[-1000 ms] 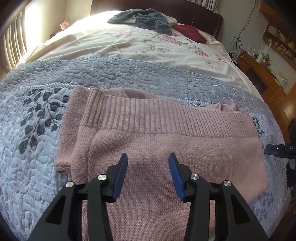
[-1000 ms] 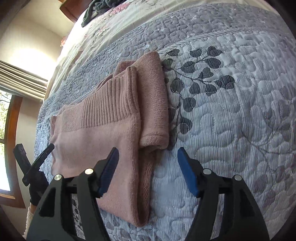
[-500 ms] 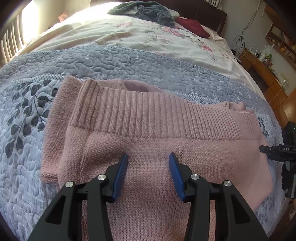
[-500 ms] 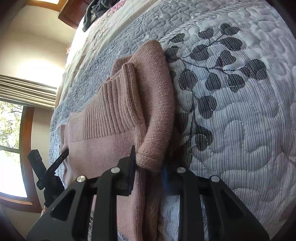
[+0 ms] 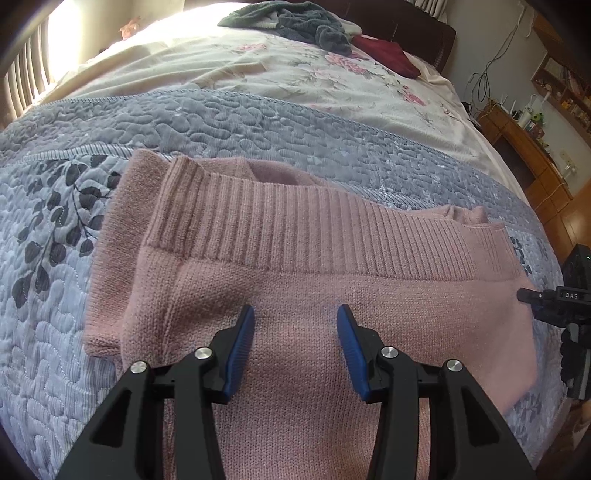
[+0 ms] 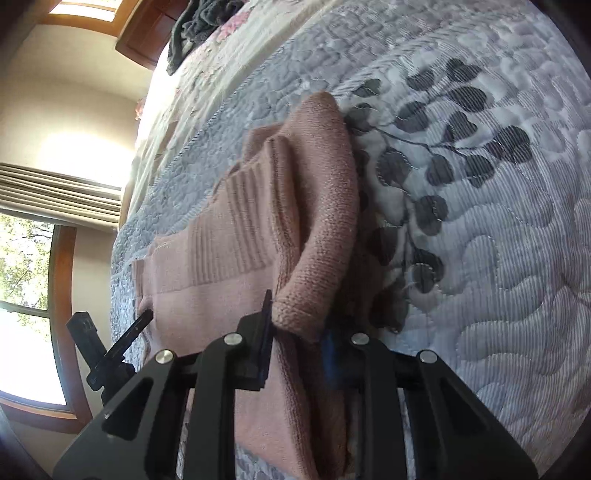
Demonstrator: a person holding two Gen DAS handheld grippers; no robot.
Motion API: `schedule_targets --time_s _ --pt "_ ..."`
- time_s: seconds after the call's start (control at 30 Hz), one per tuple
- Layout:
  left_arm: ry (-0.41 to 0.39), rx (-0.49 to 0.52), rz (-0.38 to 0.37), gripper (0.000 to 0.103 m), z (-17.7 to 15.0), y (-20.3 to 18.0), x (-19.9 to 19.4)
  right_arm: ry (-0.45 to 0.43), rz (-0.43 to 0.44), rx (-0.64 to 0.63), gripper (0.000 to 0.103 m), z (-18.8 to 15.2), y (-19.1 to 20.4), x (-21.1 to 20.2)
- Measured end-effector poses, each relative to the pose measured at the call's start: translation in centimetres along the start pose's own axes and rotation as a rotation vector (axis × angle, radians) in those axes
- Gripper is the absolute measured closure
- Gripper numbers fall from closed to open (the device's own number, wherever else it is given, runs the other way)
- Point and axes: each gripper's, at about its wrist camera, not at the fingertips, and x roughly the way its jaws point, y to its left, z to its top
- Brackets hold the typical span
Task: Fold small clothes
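The pink knit sweater [image 5: 295,302] lies across the grey quilted bedspread [image 5: 258,122], long axis side to side. The right gripper [image 6: 295,328] pinches the folded sleeve cuff [image 6: 299,306] at one end — the left gripper [image 5: 295,343] hovers spread over mid-body, nearer the ribbed hem [image 5: 314,229].

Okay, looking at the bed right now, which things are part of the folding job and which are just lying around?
Part of the job:
- pink knit sweater
- right gripper, shut on the sweater's sleeve cuff
- left gripper, open above the sweater

Just lying about:
- grey-green clothes heap
- dark red garment
- grey quilt
- desk clutter
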Motion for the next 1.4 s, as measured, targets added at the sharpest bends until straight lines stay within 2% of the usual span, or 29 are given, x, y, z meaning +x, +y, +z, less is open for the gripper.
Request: schedule_targets --time_s 0.1,0.23,0.37,0.5,0.6,0.7,0.8,0.83,0.87,0.93,1.07,1.2,1.3,1.4 --pt "-0.017 0.005 -0.026 0.056 -0.4 0.0 -1.7 0.000 -0.007 -0.118 0.082 0.0 5.2 -0.7" --pt "-0.018 -0.002 -0.061 0.056 -1.1 0.2 -3.1 0.024 0.010 -0.226 0.083 -0.2 11.7 0.4" --pt "-0.028 -0.008 -0.076 0.056 -1.4 0.6 -4.1 0.081 -0.022 -0.313 0.083 -1.0 16.6 3.7" --pt "-0.041 -0.037 -0.105 0.056 -1.5 1.4 -4.8 0.148 -0.088 -0.333 0.084 -1.7 18.9 8.1" --pt "-0.045 -0.061 -0.127 0.056 -1.4 1.9 -5.1 0.185 -0.142 -0.329 0.084 -2.1 19.1 10.9" --pt "-0.043 -0.079 -0.149 0.056 -1.4 2.2 -5.2 0.208 -0.162 -0.315 0.081 -2.2 18.5 12.6" --pt "-0.036 -0.109 -0.177 0.056 -1.2 2.2 -4.9 0.228 -0.121 -0.286 0.071 -2.2 18.0 13.0" --pt "-0.032 -0.124 -0.194 0.056 -1.1 2.1 -4.8 0.238 -0.092 -0.270 0.063 -2.1 17.9 12.8" --pt "-0.030 -0.140 -0.213 0.056 -1.0 2.0 -4.7 0.251 -0.058 -0.255 0.058 -2.0 17.8 12.5" --pt "-0.026 -0.170 -0.263 0.056 -0.7 1.5 -4.4 0.266 -0.020 -0.229 0.057 -1.7 17.7 11.5" --pt "-0.007 -0.219 -0.362 0.055 0.1 0.0 -3.4 0.203 0.028 -0.225 0.057 -1.3 17.4 7.2" --pt "0.037 -0.243 -0.409 0.052 1.0 -2.1 -1.1 0.133 -0.002 -0.218 0.056 -1.0 15.0 3.0" --pt "0.080 -0.287 -0.460 0.050 1.4 -3.3 0.9 0.101 -0.055 -0.188 0.055 -1.3 11.7 1.1" --pt "0.112 -0.331 -0.453 0.050 1.5 -3.9 2.9 0.097 -0.061 -0.143 0.055 -2.1 8.1 0.3"
